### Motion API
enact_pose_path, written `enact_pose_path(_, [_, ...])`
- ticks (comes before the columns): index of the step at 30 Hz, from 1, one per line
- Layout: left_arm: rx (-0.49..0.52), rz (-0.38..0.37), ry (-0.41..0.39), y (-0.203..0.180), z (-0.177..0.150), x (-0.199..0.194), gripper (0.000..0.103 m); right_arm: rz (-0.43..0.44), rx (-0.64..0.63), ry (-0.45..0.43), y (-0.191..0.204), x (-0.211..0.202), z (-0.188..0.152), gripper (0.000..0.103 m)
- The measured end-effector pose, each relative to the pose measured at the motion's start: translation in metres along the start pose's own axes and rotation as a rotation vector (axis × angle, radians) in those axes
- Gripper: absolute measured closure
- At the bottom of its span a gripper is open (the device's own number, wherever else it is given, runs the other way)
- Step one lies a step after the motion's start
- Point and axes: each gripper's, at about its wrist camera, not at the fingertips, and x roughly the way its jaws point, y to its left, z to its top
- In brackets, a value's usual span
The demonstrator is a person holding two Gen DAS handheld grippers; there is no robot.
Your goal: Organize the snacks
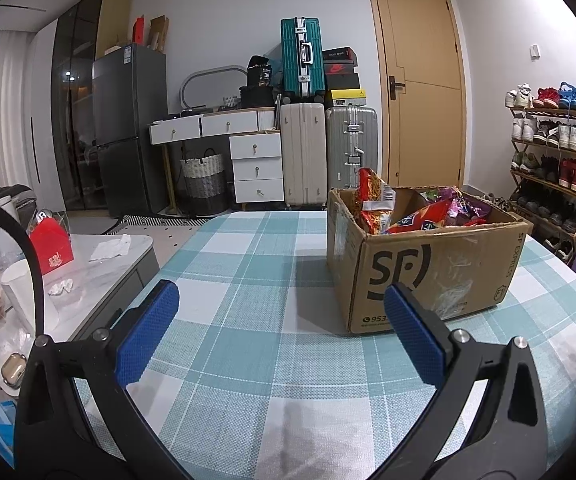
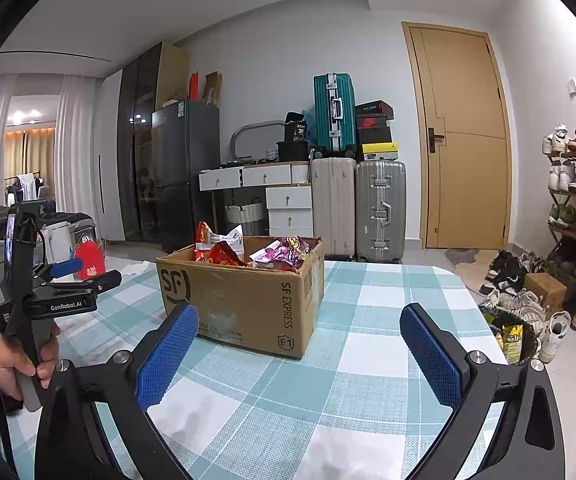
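Note:
A brown cardboard SF Express box (image 1: pixel 428 268) stands on the blue-and-white checked tablecloth (image 1: pixel 247 248). It holds several snack bags, red and orange ones (image 1: pixel 374 200) on the left and purple ones (image 1: pixel 462 206) on the right. The box also shows in the right wrist view (image 2: pixel 243 300) with the snack bags (image 2: pixel 223 250) inside. My left gripper (image 1: pixel 281 300) is open and empty, low over the cloth, left of the box's near corner. My right gripper (image 2: pixel 300 318) is open and empty, in front of the box. The left gripper also shows in the right wrist view (image 2: pixel 83 270), held by a hand.
A side table (image 1: pixel 99 264) with a red box, cups and wrappers stands left of the table. Suitcases (image 1: pixel 328 152), white drawers and a fridge line the far wall. A shoe rack (image 1: pixel 548 160) and a bin (image 2: pixel 516 336) stand right of the table.

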Motion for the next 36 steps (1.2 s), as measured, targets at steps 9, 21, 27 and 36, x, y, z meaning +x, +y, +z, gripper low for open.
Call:
enact_pose_path(9, [-0.012, -0.018, 0.01, 0.002, -0.0005, -0.001, 0.001, 0.002, 0.007, -0.001, -0.0038, 0.0003, -0.0013, 0.0])
enact_pose_path(21, [-0.011, -0.017, 0.019, 0.006, 0.0024, -0.0007, 0.001, -0.001, 0.008, -0.001, -0.0038, -0.0001, -0.0019, 0.0])
enact_pose_path(27, [-0.001, -0.022, 0.039, 0.0054, 0.0033, 0.0045, 0.001, -0.003, 0.006, 0.001, -0.0033, -0.0004, -0.0018, 0.0])
enact_pose_path(36, [0.002, -0.018, 0.025, 0.0056, 0.0027, 0.0026, 0.001, -0.006, 0.005, 0.003, -0.004, -0.0004, -0.0021, 0.0])
